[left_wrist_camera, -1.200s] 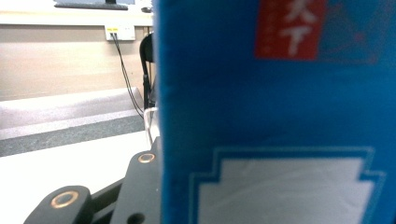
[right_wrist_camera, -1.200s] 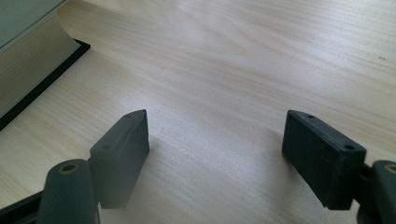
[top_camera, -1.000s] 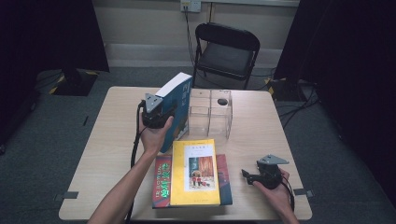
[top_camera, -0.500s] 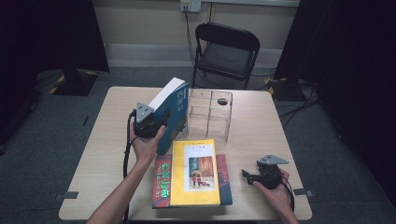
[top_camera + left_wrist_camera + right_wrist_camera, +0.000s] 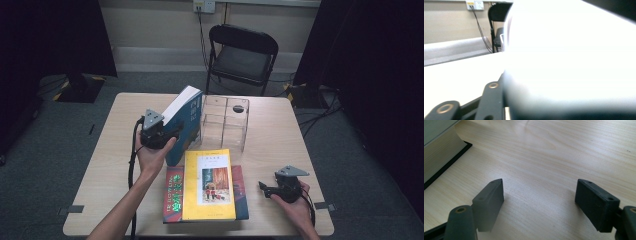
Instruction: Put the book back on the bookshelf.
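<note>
A thick teal-covered book (image 5: 184, 122) stands on end on the table, beside a clear acrylic organizer (image 5: 225, 122). My left gripper (image 5: 171, 134) reaches it from the left. Its jaws have just been opening, with the book's edge still between them. In the left gripper view the book (image 5: 569, 62) is a bright blur hard against one black finger (image 5: 491, 98). My right gripper (image 5: 265, 189) rests on the table at the front right, open and with nothing between its fingers (image 5: 489, 200). It points at a flat stack with a yellow book (image 5: 207, 185) on top.
A red and green book (image 5: 174, 200) lies under the yellow one, and the stack's page edge (image 5: 439, 152) is close to my right gripper. Behind the wooden table (image 5: 280, 135) stands a black folding chair (image 5: 242, 57).
My left hand has drawn back to the left and toward the person, while the teal book stayed by the organizer, leaning a little more. The right hand has not moved.
</note>
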Demonstrator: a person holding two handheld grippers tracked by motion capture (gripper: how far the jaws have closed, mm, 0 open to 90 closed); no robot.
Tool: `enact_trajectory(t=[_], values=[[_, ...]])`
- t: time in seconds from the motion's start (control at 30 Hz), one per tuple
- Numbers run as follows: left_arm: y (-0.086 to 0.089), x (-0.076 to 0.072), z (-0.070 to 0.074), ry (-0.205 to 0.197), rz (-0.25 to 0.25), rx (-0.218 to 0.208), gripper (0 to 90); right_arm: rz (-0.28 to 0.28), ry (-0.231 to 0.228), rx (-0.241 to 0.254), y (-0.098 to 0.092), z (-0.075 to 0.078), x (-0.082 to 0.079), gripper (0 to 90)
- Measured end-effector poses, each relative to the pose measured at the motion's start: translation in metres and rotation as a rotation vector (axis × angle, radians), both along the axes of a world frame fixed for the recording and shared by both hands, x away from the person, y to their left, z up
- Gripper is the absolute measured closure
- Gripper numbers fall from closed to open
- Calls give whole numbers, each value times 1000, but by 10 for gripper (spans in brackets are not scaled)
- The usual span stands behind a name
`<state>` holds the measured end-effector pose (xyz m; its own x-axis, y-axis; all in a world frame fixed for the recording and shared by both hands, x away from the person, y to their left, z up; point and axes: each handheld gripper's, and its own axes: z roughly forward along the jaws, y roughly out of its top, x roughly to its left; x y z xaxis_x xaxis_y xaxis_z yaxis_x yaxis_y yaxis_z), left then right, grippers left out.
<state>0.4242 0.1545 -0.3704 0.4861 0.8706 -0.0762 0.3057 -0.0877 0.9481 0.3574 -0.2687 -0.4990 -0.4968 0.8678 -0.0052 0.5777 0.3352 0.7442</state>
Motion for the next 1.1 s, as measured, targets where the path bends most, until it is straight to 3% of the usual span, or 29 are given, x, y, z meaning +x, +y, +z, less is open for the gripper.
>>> enact_trajectory(t=[0.1, 0.17, 0.37, 0.47, 0.5, 0.57, 0.6, 0.63, 0.7, 0.77, 0.8, 0.83, 0.87, 0.9, 0.93, 0.97, 1.0, 1.07, 1.1], values=[[2, -1, 5, 31, -13, -9, 498, 0, 0, 0, 0, 0, 0, 230], [4, -1, 9, 42, -25, 11, 495, 0, 0, 0, 0, 0, 0, 230], [9, -2, 19, 79, -46, -4, 514, 0, 0, 0, 0, 0, 0, 230], [11, -1, 27, 111, -60, 26, 518, 0, 0, 0, 0, 0, 0, 229], [11, -1, 27, 111, -60, 26, 513, 0, 0, 0, 0, 0, 0, 230], [12, 2, 34, 160, -76, 27, 494, 0, 0, 0, 0, 0, 0, 230], [12, 2, 34, 160, -76, 27, 495, 0, 0, 0, 0, 0, 0, 229], [12, 3, 40, 174, -78, 64, 498, 0, 0, 1, 0, 0, 0, 230], [10, 4, 44, 189, -75, 79, 495, -1, 0, 0, 0, 0, 0, 230], [7, 9, 56, 241, -81, 113, 497, -1, 0, 0, 0, 0, 0, 230], [7, 9, 56, 241, -81, 113, 506, -1, 0, 0, 0, 0, 0, 229], [6, 13, 65, 284, -88, 138, 521, -1, 0, 0, 0, 0, 0, 229], [6, 13, 65, 284, -88, 138, 522, -1, 0, 0, 0, 0, 0, 230], [3, 19, 72, 343, -101, 165, 529, 0, 0, 1, 0, 0, 0, 229], [2, 22, 76, 372, -102, 170, 530, -1, 0, 0, 0, 0, 0, 229], [2, 22, 76, 372, -102, 170, 531, -1, 0, 0, 0, 0, 0, 229], [1, 31, 82, 445, -111, 188, 528, -1, 0, 0, 0, 0, 0, 230], [0, 35, 86, 466, -117, 204, 534, -1, -1, 0, 0, 0, 0, 229], [-4, 42, 90, 517, -114, 227, 536, -1, 0, 0, 0, 0, 0, 229]])
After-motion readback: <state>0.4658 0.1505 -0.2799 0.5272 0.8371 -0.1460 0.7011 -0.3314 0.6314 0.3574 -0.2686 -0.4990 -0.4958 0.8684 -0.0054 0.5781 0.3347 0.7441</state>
